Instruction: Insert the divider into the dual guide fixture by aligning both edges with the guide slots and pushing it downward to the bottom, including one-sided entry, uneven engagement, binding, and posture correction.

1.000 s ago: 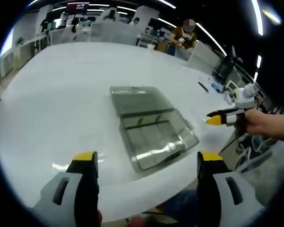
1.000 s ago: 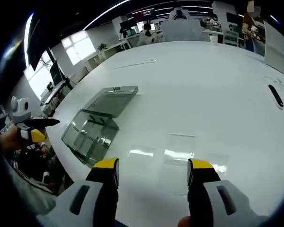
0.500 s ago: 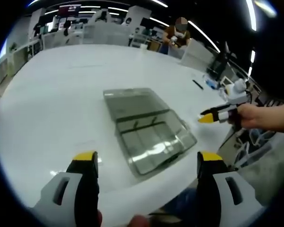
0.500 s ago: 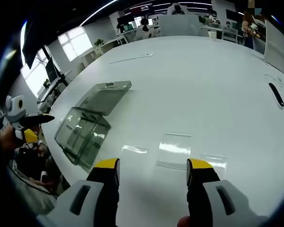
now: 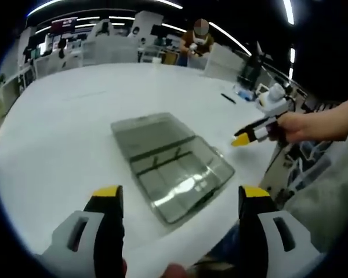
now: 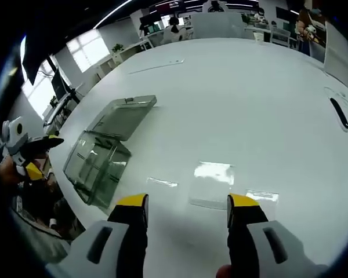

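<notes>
Lying flat — two dividers (image 6: 213, 185) (clear).

A wide white table (image 6: 267, 98) runs deep into an open office. Bright windows (image 6: 90, 52) stand along one wall. Long ceiling light strips (image 5: 229, 37) cross the dark ceiling. Desks and monitors (image 5: 64, 43) line the far end, where a person (image 5: 198, 40) stands
</notes>
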